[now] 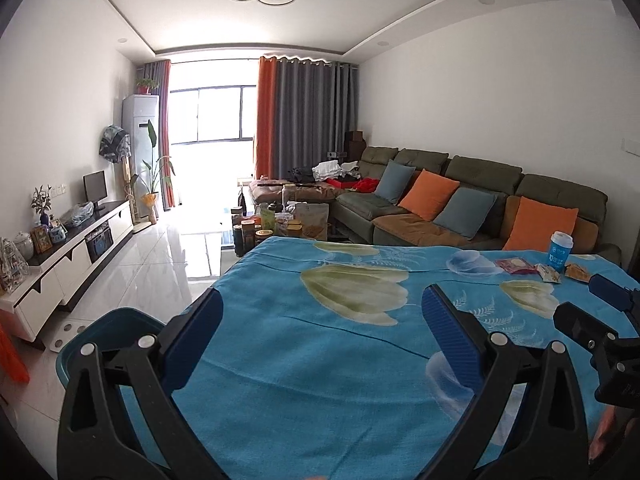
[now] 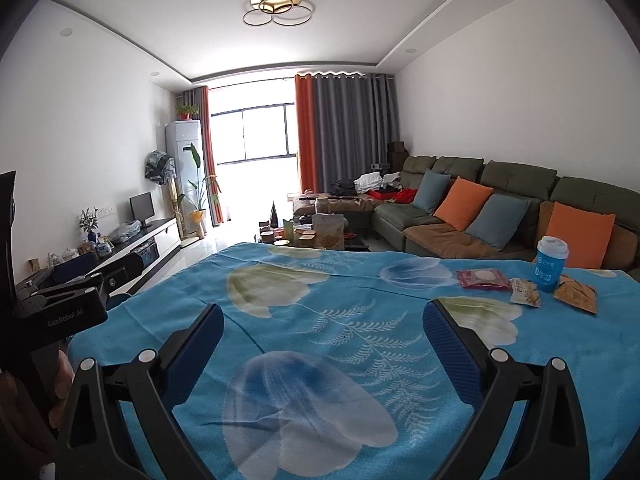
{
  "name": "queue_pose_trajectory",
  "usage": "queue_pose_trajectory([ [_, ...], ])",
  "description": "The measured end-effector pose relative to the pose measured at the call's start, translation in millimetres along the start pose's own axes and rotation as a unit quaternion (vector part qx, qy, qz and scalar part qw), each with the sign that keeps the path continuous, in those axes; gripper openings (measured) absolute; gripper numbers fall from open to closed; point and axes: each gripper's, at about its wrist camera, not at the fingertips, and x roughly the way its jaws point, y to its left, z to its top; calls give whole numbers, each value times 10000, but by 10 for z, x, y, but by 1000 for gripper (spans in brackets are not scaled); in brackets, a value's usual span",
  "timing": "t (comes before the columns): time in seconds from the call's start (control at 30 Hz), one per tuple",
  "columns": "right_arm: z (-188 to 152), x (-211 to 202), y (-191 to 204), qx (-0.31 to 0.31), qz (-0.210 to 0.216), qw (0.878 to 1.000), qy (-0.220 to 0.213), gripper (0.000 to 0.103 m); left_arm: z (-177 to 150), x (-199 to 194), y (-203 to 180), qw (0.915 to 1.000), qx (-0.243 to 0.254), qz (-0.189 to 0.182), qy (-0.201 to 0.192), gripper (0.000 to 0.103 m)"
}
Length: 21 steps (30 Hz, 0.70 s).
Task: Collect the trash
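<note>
On the far right of the blue flowered tablecloth (image 2: 320,292) lies the trash: an upright blue paper cup (image 2: 551,265), a red wrapper (image 2: 483,279), a white snack packet (image 2: 526,292) and an orange packet (image 2: 576,293). The left wrist view shows the same cup (image 1: 561,251) and red wrapper (image 1: 514,266). My right gripper (image 2: 324,320) is open over the cloth, short and left of the trash, with nothing between its pads. My left gripper (image 1: 324,320) is open and empty too, above the table's left part. A teal bin (image 1: 104,328) stands on the floor by the table's left edge.
A green sofa (image 2: 500,184) with orange and blue cushions runs along the right wall. Behind the table is a low coffee table (image 1: 280,224) crowded with jars and bags. A white TV cabinet (image 1: 80,256) lines the left wall, with tiled floor (image 1: 168,264) between.
</note>
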Motion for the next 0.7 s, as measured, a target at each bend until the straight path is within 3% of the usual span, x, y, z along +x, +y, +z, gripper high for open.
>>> queue_pose_trajectory([
  [0.7, 14, -241, -75, 176, -317, 9988, -325, 96, -85, -132, -134, 9983, 26, -301, -490, 98],
])
